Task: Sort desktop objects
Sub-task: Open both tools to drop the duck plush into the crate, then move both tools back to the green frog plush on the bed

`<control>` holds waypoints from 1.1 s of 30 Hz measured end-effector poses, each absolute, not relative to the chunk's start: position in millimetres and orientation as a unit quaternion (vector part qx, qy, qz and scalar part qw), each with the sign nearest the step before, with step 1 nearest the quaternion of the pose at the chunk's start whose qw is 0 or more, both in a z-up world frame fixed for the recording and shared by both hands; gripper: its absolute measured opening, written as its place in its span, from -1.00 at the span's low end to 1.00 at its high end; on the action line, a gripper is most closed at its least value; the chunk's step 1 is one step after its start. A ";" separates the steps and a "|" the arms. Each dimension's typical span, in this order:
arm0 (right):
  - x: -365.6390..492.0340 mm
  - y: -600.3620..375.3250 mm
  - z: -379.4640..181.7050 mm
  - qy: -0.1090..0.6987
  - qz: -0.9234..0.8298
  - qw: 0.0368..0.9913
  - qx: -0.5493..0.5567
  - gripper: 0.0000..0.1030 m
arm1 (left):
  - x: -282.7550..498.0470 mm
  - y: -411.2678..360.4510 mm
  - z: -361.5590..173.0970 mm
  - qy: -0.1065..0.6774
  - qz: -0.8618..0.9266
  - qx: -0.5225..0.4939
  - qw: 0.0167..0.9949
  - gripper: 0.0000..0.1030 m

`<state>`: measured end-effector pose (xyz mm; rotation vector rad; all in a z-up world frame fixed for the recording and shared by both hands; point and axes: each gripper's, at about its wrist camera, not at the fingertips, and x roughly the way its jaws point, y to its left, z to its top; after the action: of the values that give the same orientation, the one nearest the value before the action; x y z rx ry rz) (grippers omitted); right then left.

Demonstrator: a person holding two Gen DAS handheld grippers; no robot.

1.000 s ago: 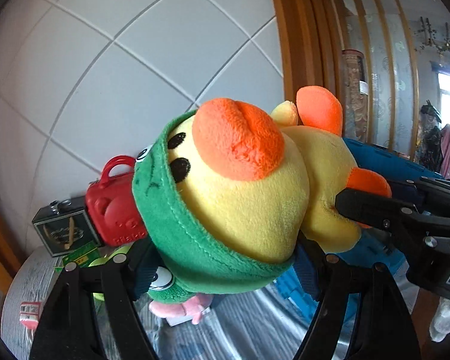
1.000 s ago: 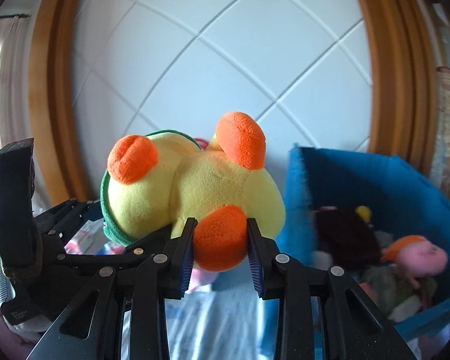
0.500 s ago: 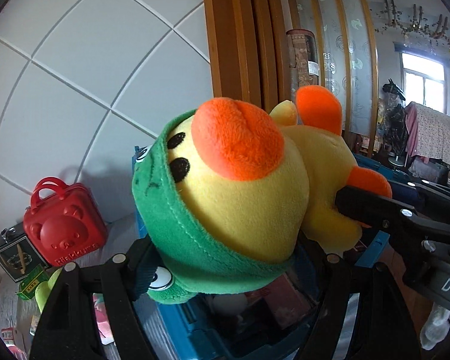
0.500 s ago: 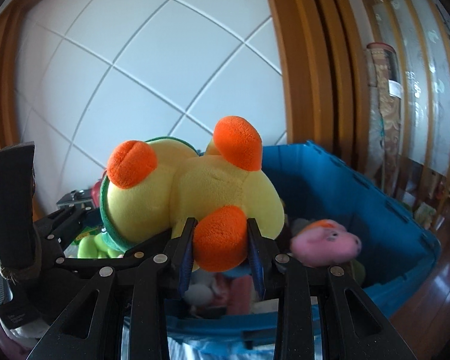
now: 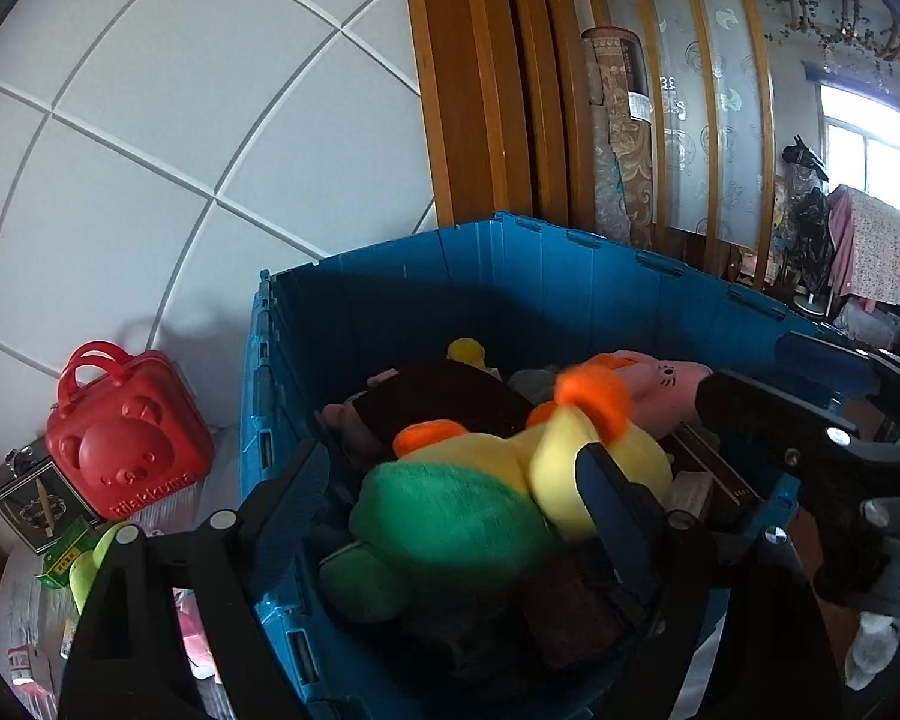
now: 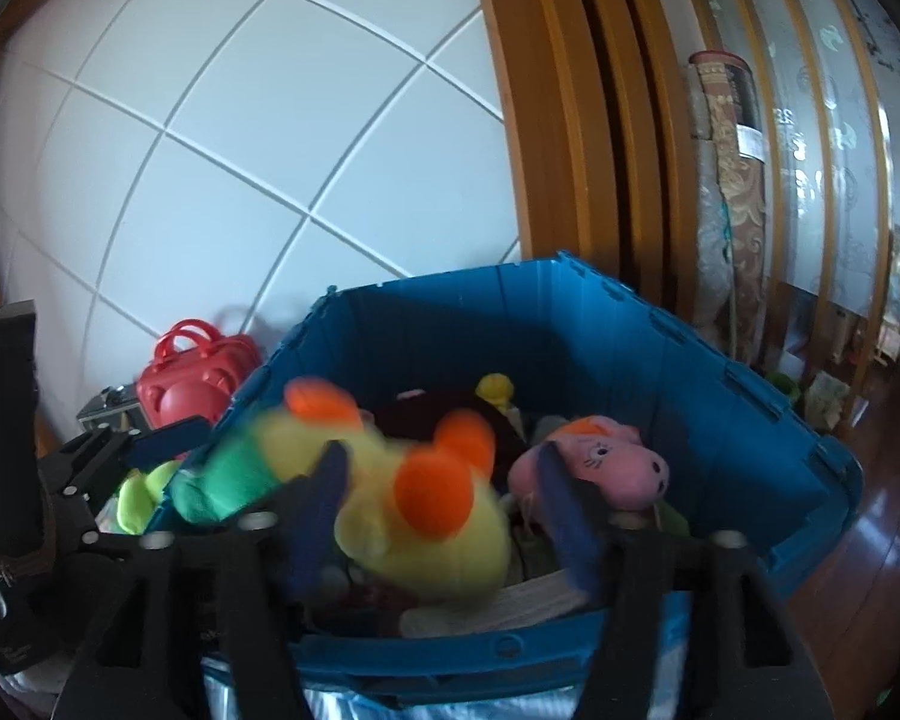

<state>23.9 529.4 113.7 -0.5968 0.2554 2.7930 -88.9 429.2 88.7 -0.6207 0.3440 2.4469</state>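
The blue bin (image 5: pixel 570 276) is open on top, so that's the way in, but it's piled with plush: duck (image 6: pixel 426 516), pink toy (image 6: pixel 606 468). White wall (image 5: pixel 180 150) close behind, red case (image 5: pixel 129 426) crowds the bin's left, maybe touching, hard to tell.

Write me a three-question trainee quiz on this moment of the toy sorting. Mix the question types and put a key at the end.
1. True or false: the yellow duck plush is over the blue crate, with neither tool's pads pressing on it.
2. Which toy lies in the crate just right of the duck in the right wrist view? A) the pink plush B) a grey robot C) a white ball
3. Fill in: the red bear case stands ____ the crate, against the tiled wall.

Key: 1 true, since the left tool and right tool are both opening. 2 A. 3 outside.
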 end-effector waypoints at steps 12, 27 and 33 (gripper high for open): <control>28.6 520.7 118.9 0.089 0.962 0.157 -0.203 1.00 | -82.6 389.0 93.6 0.107 0.928 -0.224 0.277 0.68; -1.4 388.3 133.6 0.038 0.980 0.039 -0.190 1.00 | -95.2 212.5 70.7 0.035 0.957 -0.249 0.145 0.93; -34.3 317.3 117.9 0.017 0.975 -0.022 -0.220 1.00 | -107.9 123.5 49.3 0.005 0.959 -0.273 0.071 0.93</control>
<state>-34.3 317.3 117.9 -0.7004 0.0533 3.1064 -107.9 123.5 49.3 -0.8218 0.0144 2.8855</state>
